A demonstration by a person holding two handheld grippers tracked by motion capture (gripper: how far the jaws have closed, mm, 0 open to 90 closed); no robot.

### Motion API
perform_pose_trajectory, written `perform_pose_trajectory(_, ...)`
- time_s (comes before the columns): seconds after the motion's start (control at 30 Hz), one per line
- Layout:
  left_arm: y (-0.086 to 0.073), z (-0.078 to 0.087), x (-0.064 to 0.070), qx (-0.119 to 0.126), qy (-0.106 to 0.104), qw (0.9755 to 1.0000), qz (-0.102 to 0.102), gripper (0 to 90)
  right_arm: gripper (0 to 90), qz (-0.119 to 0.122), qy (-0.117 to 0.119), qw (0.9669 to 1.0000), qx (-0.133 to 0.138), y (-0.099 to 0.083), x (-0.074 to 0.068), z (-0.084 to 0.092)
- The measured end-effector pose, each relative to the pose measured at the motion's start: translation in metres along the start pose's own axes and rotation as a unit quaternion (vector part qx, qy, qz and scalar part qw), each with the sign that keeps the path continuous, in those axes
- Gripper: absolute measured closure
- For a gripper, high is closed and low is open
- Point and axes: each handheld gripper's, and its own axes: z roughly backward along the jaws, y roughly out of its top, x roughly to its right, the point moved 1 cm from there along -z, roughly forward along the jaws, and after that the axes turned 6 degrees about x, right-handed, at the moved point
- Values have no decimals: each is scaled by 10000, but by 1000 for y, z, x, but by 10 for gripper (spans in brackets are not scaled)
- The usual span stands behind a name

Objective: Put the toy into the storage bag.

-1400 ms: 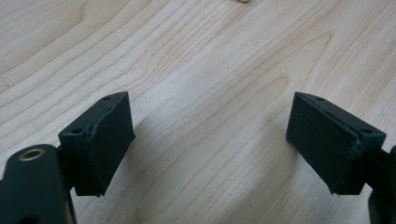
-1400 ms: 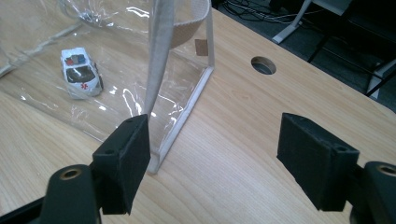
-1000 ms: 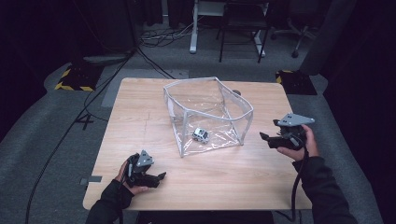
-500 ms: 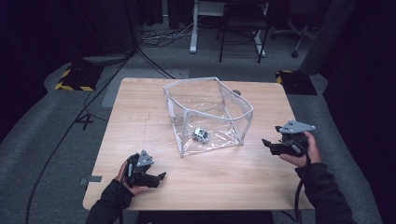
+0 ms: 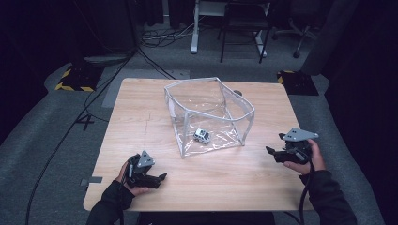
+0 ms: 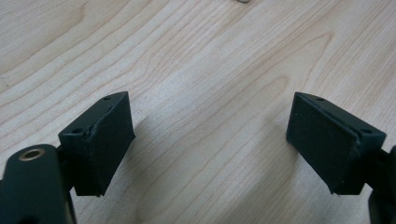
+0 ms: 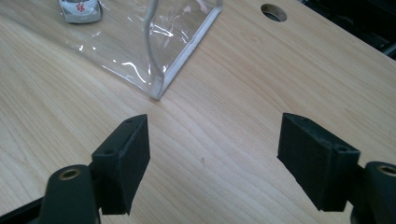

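Nearest the person, the left gripper (image 5: 159,177) rests low over the near left part of the wooden table (image 5: 141,122), its jaws spread wide with only bare wood grain between them, as the left gripper view shows. At the near right, the right gripper (image 5: 271,152) sits in the person's hand close to the table edge, its jaws also spread apart and holding nothing; in the right gripper view they frame plain tabletop.

Just beyond the right gripper stands the near corner of a clear plastic bag (image 5: 209,112) with white-trimmed edges, open at the top and standing in the middle of the table. Its transparent wall lies between both grippers and the small white toy car (image 5: 202,135), which sits on the bag's floor near the front. In the right gripper view the car (image 7: 80,10) appears at the upper left behind the glossy plastic.

A round cable hole (image 7: 273,12) marks the tabletop past the bag. Farther off, cables (image 5: 155,40) trail over the grey floor, beside desk legs (image 5: 193,33).
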Motion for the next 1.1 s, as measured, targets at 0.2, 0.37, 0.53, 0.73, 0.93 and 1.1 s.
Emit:
perform_pose_trajectory(0.2,0,0,0,-2,1,10000,3,151,254,15,45,9999,-96,-11,-2,0)
perform_pose_trajectory(0.37,0,0,0,0,6,10000,-3,151,253,50,108,9999,-124,-18,-2,3)
perform_pose_trajectory(0.53,0,0,0,-2,8,10000,-15,151,246,87,225,9996,-129,-29,-5,4)
perform_pose_trajectory(0.73,0,0,0,-1,16,10000,-26,151,243,64,285,9993,-213,-42,-8,4)
perform_pose_trajectory(0.93,0,0,0,0,8,10000,-11,151,241,7,304,9993,-236,-54,-8,7)
perform_pose_trajectory(1.1,0,0,0,-1,17,10000,-26,151,241,-136,329,9989,-304,-65,-8,9)
